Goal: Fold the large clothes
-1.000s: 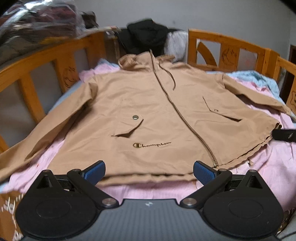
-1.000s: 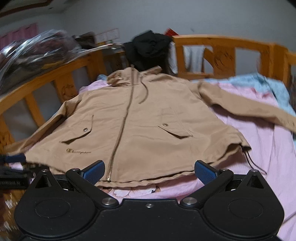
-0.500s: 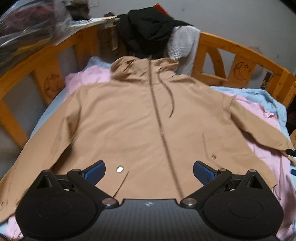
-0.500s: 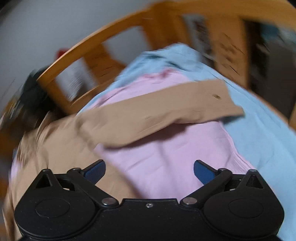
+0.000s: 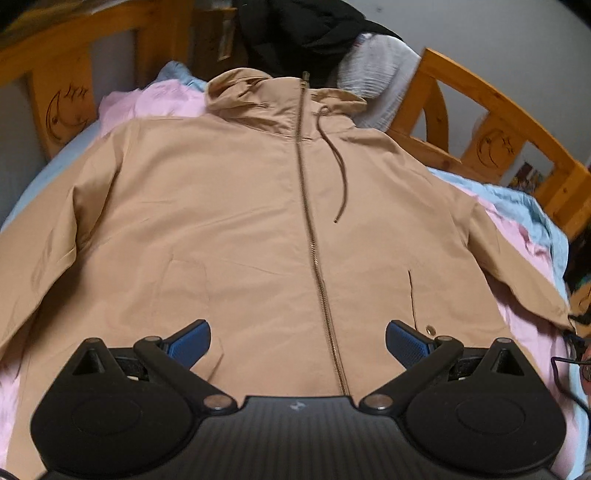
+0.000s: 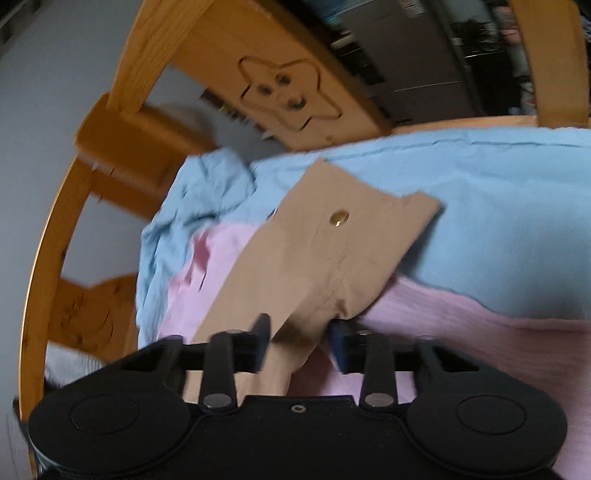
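Note:
A tan hooded jacket (image 5: pixel 240 221) lies face up and zipped on the bed, hood at the far end. My left gripper (image 5: pixel 297 339) hovers open over its lower front, the zip (image 5: pixel 314 240) running between the blue pads, nothing gripped. In the right wrist view the jacket's sleeve (image 6: pixel 325 251) lies across pink and blue bedding, its cuff with a brass snap (image 6: pixel 340 218) pointing away. My right gripper (image 6: pixel 299 339) is rolled over and closing on that sleeve just behind the cuff; the cloth is bunched between both pads.
Wooden bed rails (image 5: pixel 498 110) ring the mattress; one panel has a star cut-out (image 6: pixel 288 92). A black garment (image 5: pixel 295 33) and a white cloth (image 5: pixel 376 62) hang over the headboard. Pink sheet (image 6: pixel 461 339) and blue sheet (image 6: pixel 498 221) lie under the jacket.
The left gripper moved forward over the jacket, still open. The right gripper swung right to the sleeve, rolled, and closed from wide open onto the cloth near the cuff.

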A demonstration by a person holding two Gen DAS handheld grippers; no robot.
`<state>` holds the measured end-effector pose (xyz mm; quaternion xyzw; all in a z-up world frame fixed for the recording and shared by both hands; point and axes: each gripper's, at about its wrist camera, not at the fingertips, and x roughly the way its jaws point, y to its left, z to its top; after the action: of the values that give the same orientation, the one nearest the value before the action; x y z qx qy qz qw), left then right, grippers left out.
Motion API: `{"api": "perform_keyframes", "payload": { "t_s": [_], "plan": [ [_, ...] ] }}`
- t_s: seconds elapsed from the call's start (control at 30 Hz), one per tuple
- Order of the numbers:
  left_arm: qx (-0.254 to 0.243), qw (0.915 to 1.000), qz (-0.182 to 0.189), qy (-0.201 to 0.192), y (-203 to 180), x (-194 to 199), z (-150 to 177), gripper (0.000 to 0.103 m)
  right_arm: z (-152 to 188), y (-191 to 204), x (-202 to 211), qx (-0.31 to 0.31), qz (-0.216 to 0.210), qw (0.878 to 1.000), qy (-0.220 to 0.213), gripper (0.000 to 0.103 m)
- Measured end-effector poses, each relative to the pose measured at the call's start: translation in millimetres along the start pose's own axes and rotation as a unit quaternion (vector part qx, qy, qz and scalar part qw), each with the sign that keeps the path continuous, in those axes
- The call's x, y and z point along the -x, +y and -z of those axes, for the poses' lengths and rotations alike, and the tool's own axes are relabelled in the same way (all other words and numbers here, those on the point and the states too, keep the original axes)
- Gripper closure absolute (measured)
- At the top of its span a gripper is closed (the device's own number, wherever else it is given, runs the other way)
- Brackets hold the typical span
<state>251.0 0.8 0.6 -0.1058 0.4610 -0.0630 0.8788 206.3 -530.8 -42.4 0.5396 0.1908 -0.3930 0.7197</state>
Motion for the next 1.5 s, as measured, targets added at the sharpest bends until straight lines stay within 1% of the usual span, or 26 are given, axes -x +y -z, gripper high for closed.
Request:
{"api": "perform_keyframes", "payload": {
  "t_s": [0.03, 0.1, 0.17, 0.27, 0.4, 0.43, 0.5, 0.53, 0.57, 0.6, 0.67, 0.73, 0.8, 0.87, 0.93, 1.03, 1.13, 1.2, 1.23, 1.27, 1.3, 1.33, 1.37, 1.4, 1.43, 1.5],
  "plan": [
    [0.003, 1.0, 0.002, -0.004, 4, 2, -1, 0.001, -2, 4, 3, 0.006, 0.002, 1.0, -0.009, 0.083],
    [-0.001, 0.9999, 0.001, -0.016, 9, 8, -5, 0.001, -4, 17, 10, 0.036, -0.002, 0.999, -0.032, 0.089],
    [-0.011, 0.9995, -0.001, -0.03, 11, 16, -8, 0.001, -7, 35, 19, 0.08, -0.013, 0.996, -0.048, 0.089],
    [-0.025, 0.9985, -0.003, -0.048, 11, 30, -9, 0.001, -16, 51, 26, 0.103, -0.044, 0.993, -0.043, 0.091],
    [-0.041, 0.9978, -0.002, -0.052, 5, 37, -8, 0.001, -25, 78, 34, 0.159, -0.076, 0.983, -0.054, 0.098],
    [-0.043, 0.9979, -0.001, -0.049, 4, 38, -8, 0.001, -25, 88, 40, 0.177, -0.089, 0.978, -0.063, 0.099],
    [-0.036, 0.9984, 0.007, -0.044, 3, 37, -12, 0.001, -21, 119, 53, 0.23, -0.128, 0.961, -0.085, 0.099],
    [-0.029, 0.9985, 0.013, -0.045, 5, 37, -15, 0.001, -16, 134, 62, 0.257, -0.153, 0.95, -0.094, 0.1],
    [-0.017, 0.9984, 0.024, -0.049, 8, 40, -20, 0.001, -7, 153, 73, 0.295, -0.184, 0.931, -0.107, 0.1],
    [-0.005, 0.9979, 0.034, -0.056, 12, 43, -24, 0.001, 6, 173, 85, 0.34, -0.219, 0.906, -0.121, 0.1],
    [0.023, 0.9956, 0.052, -0.075, 24, 51, -31, 0.001, 40, 205, 110, 0.423, -0.291, 0.847, -0.138, 0.1],
    [0.051, 0.9917, 0.063, -0.1, 40, 62, -37, 0.001, 90, 231, 137, 0.51, -0.363, 0.765, -0.148, 0.1],
    [0.077, 0.9868, 0.066, -0.127, 59, 73, -40, 0.001, 142, 241, 158, 0.577, -0.424, 0.683, -0.142, 0.1],
    [0.101, 0.9812, 0.065, -0.151, 81, 84, -39, 0.001, 202, 237, 176, 0.635, -0.47, 0.601, -0.12, 0.1],
    [0.122, 0.9771, 0.058, -0.165, 103, 90, -36, 0.001, 259, 219, 184, 0.683, -0.498, 0.527, -0.084, 0.101],
    [0.142, 0.976, 0.041, -0.16, 134, 89, -27, 0.001, 327, 177, 184, 0.74, -0.506, 0.442, -0.022, 0.101],
    [0.145, 0.9796, 0.025, -0.137, 154, 76, -20, 0.001, 380, 123, 167, 0.797, -0.48, 0.365, 0.039, 0.101],
    [0.141, 0.982, 0.022, -0.124, 161, 63, -18, 0.001, 397, 100, 153, 0.82, -0.46, 0.334, 0.069, 0.1],
    [0.137, 0.9835, 0.021, -0.116, 162, 55, -16, 0.001, 402, 91, 148, 0.827, -0.453, 0.323, 0.08, 0.097],
    [0.133, 0.9849, 0.023, -0.109, 164, 49, -17, 0.001, 402, 85, 144, 0.831, -0.447, 0.317, 0.097, 0.093],
    [0.128, 0.9863, 0.024, -0.102, 164, 41, -18, 0.001, 397, 80, 140, 0.828, -0.446, 0.318, 0.119, 0.086],
    [0.121, 0.9877, 0.023, -0.096, 163, 33, -19, 0.001, 390, 79, 136, 0.822, -0.448, 0.323, 0.141, 0.072],
    [0.113, 0.9892, 0.022, -0.09, 161, 25, -21, 0.001, 379, 84, 133, 0.814, -0.447, 0.335, 0.16, 0.064],
    [0.103, 0.9909, 0.02, -0.084, 157, 16, -24, 0.001, 367, 86, 132, 0.804, -0.448, 0.353, 0.169, 0.055],
    [0.093, 0.9924, 0.014, -0.079, 150, 10, -23, 0.001, 354, 96, 128, 0.792, -0.446, 0.379, 0.174, 0.052],
    [0.065, 0.9955, -0.003, -0.068, 138, -7, -23, 0.001, 324, 121, 112, 0.766, -0.428, 0.446, 0.175, 0.048]
  ]
}}
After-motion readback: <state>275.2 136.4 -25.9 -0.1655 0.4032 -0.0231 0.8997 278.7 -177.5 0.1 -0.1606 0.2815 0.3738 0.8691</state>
